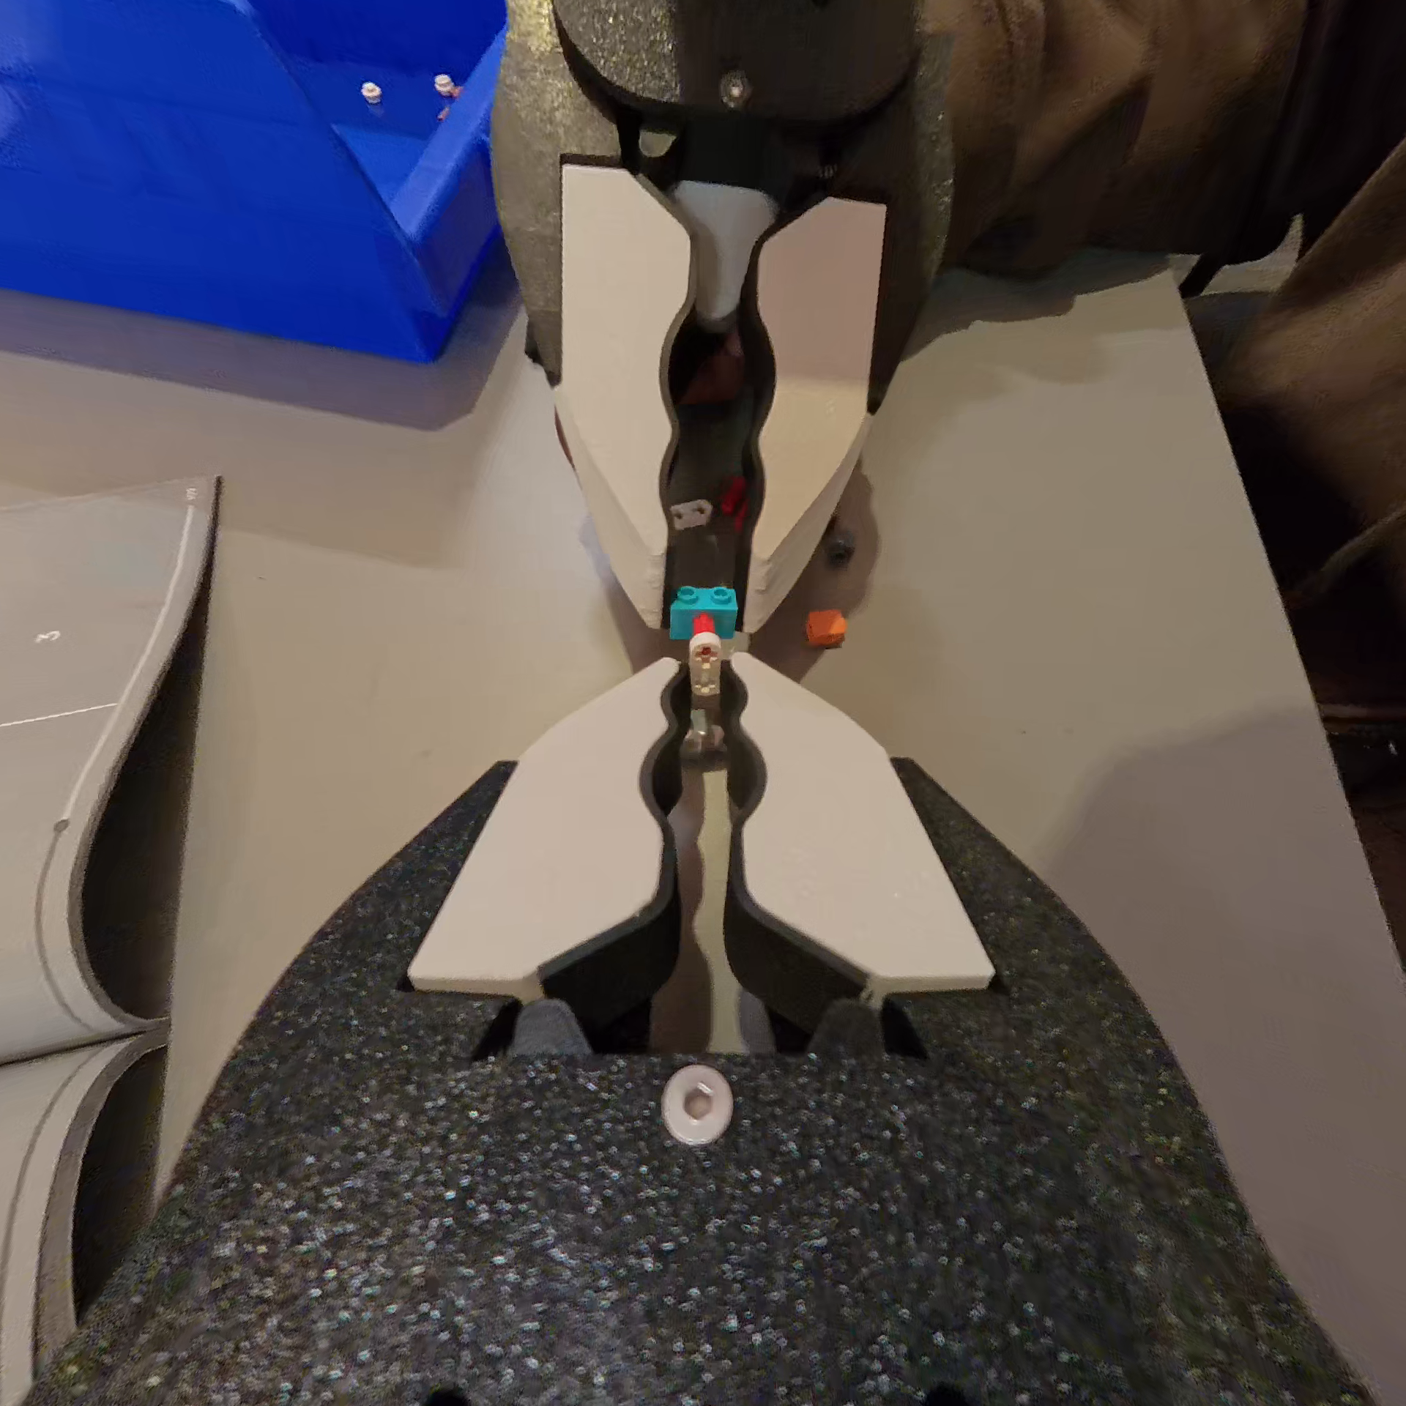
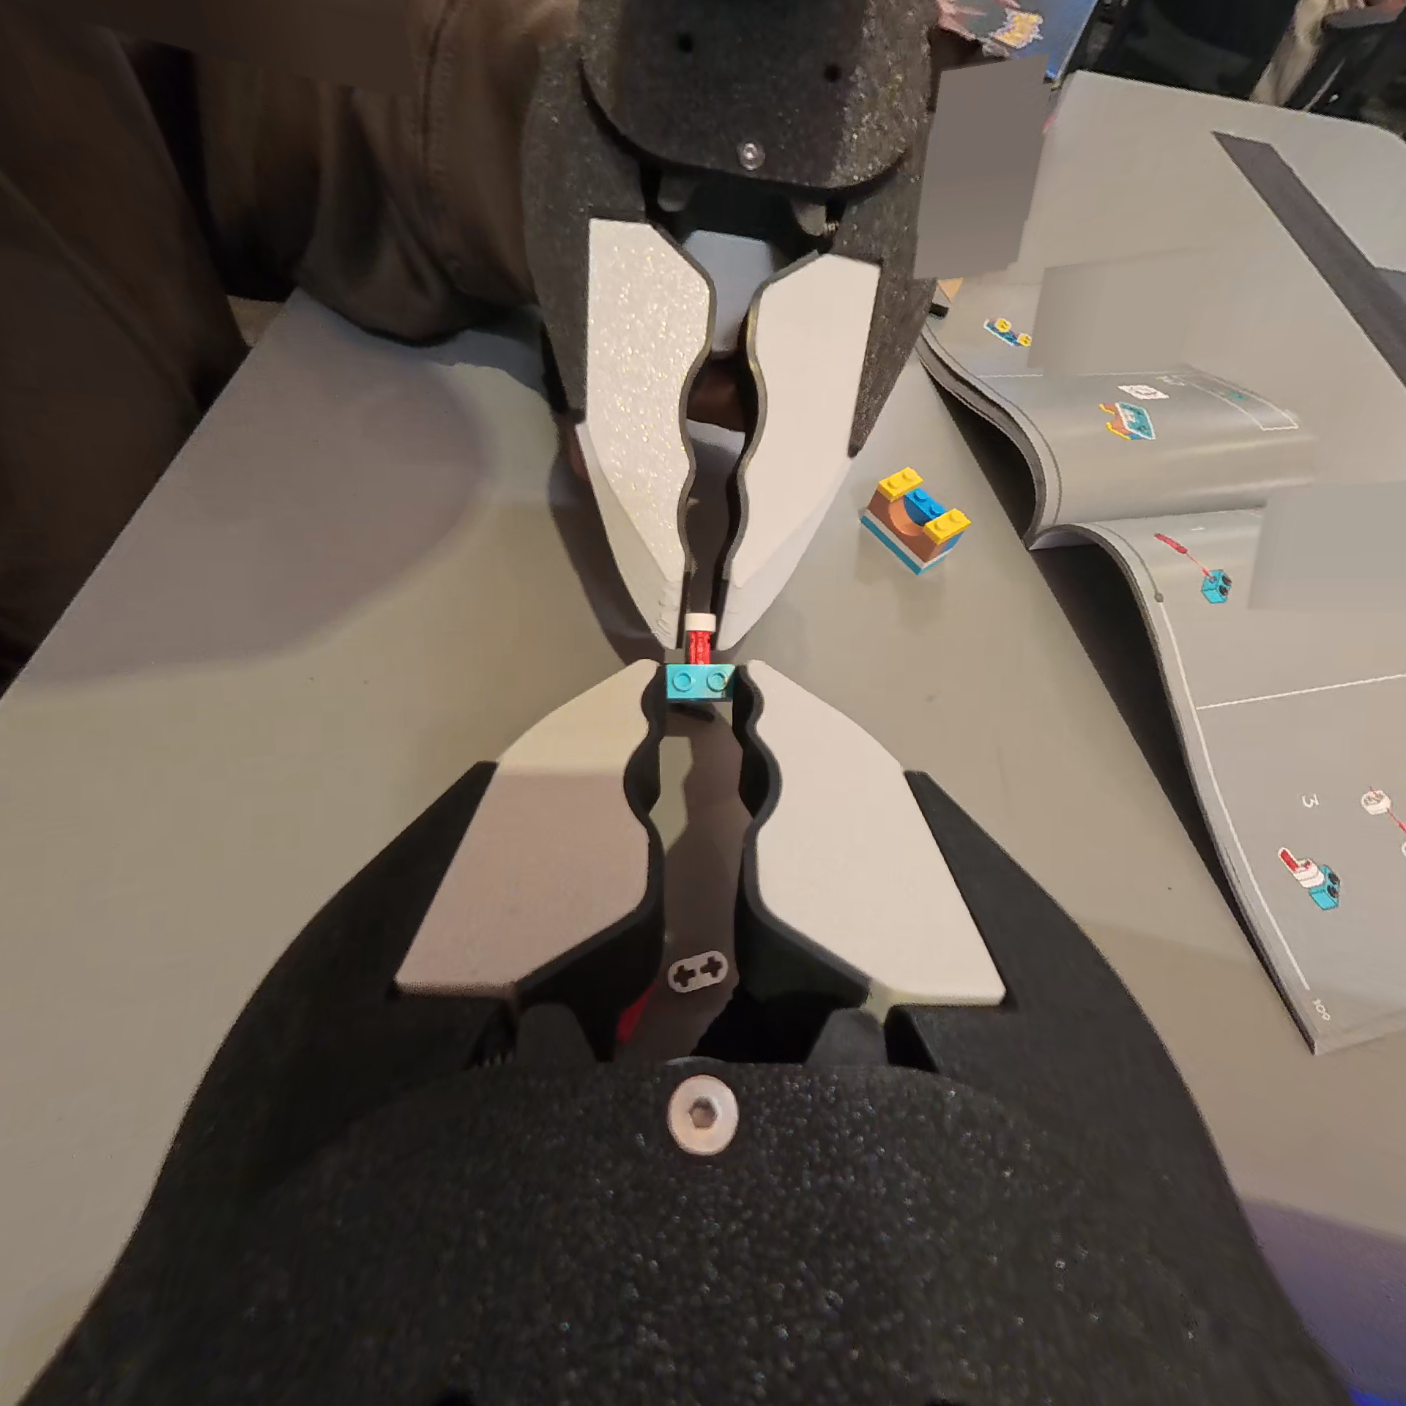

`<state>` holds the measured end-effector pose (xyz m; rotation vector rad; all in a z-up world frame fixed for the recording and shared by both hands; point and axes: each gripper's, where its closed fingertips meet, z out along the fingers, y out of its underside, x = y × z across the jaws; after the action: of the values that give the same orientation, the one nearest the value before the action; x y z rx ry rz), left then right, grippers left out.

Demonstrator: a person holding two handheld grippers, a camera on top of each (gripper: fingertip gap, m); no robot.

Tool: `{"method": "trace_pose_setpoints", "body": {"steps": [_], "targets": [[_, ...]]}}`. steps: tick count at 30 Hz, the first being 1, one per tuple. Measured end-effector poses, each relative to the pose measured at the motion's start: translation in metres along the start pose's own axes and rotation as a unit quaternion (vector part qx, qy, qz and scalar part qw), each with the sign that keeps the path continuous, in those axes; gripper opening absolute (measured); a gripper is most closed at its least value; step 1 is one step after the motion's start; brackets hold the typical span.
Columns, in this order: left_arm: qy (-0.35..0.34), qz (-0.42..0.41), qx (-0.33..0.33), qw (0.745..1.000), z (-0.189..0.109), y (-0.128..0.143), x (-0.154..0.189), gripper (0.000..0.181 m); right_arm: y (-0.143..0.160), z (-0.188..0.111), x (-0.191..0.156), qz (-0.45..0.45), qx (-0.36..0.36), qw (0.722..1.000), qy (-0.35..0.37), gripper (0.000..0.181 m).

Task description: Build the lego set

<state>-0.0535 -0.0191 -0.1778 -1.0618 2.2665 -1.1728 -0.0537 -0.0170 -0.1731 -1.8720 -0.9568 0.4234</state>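
Left gripper [image 1: 704,669] is clenched on a small white connector piece [image 1: 704,666], pinched right at the tips; right gripper [image 2: 698,681] is clamped across a teal brick [image 2: 698,682], studs up, held by its short ends. The two face each other nose to nose above the table [image 1: 1027,532]. A red axle [image 2: 698,647] bridges them: one end is in the brick's side hole, the other passes through the white piece. Tip-only grips look deliberate, keeping the axle line clear so the parts can slide together. My read: mid-insertion, white piece being pushed along the axle toward the brick; some red is exposed between them, so not seated yet. Alignment looks decent. Outward: a loose orange piece [image 1: 825,628] lies just beside the right gripper's tips, and a finished blue, yellow and brown sub-assembly [image 2: 915,519] is parked clear of the work. Open instruction booklet [image 2: 1217,609] at the side, blue bin [image 1: 228,167] well back.
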Motion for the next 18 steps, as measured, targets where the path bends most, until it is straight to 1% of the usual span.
{"method": "trace_pose_setpoints", "body": {"steps": [6,9,15,18], "targets": [[-0.045,0.004,-0.014,0.999,0.0,0.002,-0.011,0.006,0.002,0.002,0.009,0.027,-0.011,0.999,0.027,0.015],[-0.057,-0.006,-0.005,0.998,0.0,0.001,-0.016,0.006,0.002,0.002,0.014,0.048,-0.009,0.998,0.038,0.015],[0.011,-0.032,0.017,0.999,0.001,0.001,-0.004,0.006,0.0,0.001,0.004,0.012,-0.001,1.0,0.017,0.015],[0.033,-0.034,0.012,0.999,0.003,0.004,0.002,0.006,0.002,0.003,-0.001,-0.008,-0.013,1.0,0.008,0.015]]}}
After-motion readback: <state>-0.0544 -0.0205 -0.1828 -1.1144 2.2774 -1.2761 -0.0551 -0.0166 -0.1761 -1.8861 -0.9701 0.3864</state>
